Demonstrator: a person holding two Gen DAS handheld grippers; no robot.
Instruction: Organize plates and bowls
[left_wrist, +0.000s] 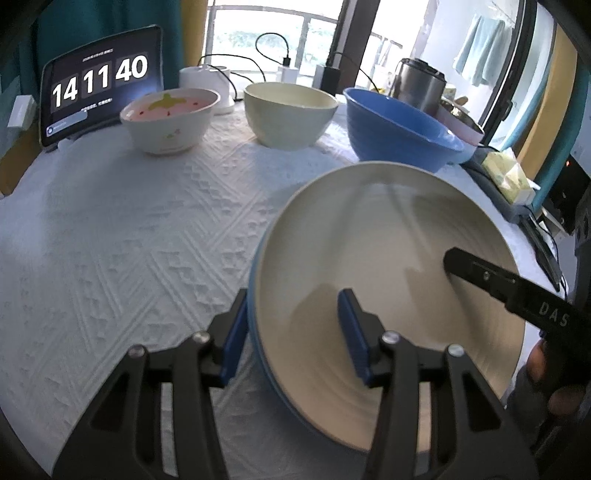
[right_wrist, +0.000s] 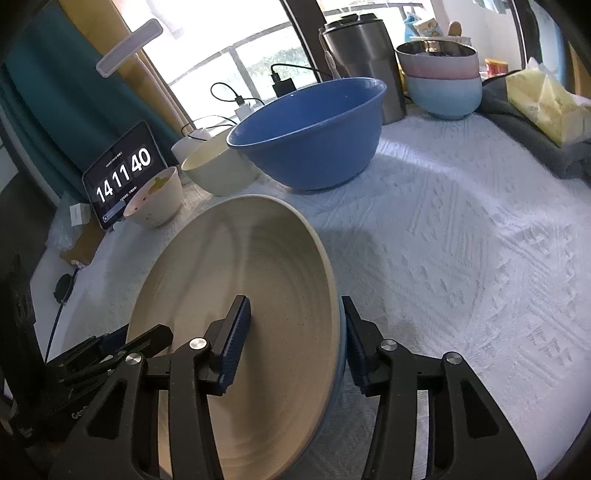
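Observation:
A cream plate (left_wrist: 369, 229) (right_wrist: 240, 266) lies on a blue plate (left_wrist: 258, 354) (right_wrist: 341, 354) on the white cloth. My left gripper (left_wrist: 293, 299) straddles the stack's left rim, one pad outside it and one on the cream surface, shut on it. My right gripper (right_wrist: 293, 301) clamps the opposite rim the same way. One right finger (left_wrist: 480, 277) shows over the plate in the left wrist view, and the left fingers (right_wrist: 147, 338) show in the right wrist view. Behind stand a pink-lined white bowl (left_wrist: 168, 122) (right_wrist: 155, 199), a cream bowl (left_wrist: 290, 114) (right_wrist: 218, 170) and a big blue bowl (left_wrist: 399, 129) (right_wrist: 310, 140).
A tablet clock (left_wrist: 99, 85) leans at the back left. Chargers with cables (right_wrist: 280, 85), a steel tumbler (right_wrist: 362, 55), stacked pink and pale-blue bowls (right_wrist: 443, 85) and a tissue pack (right_wrist: 543, 99) line the back and right. The textured cloth (left_wrist: 129, 240) covers the table.

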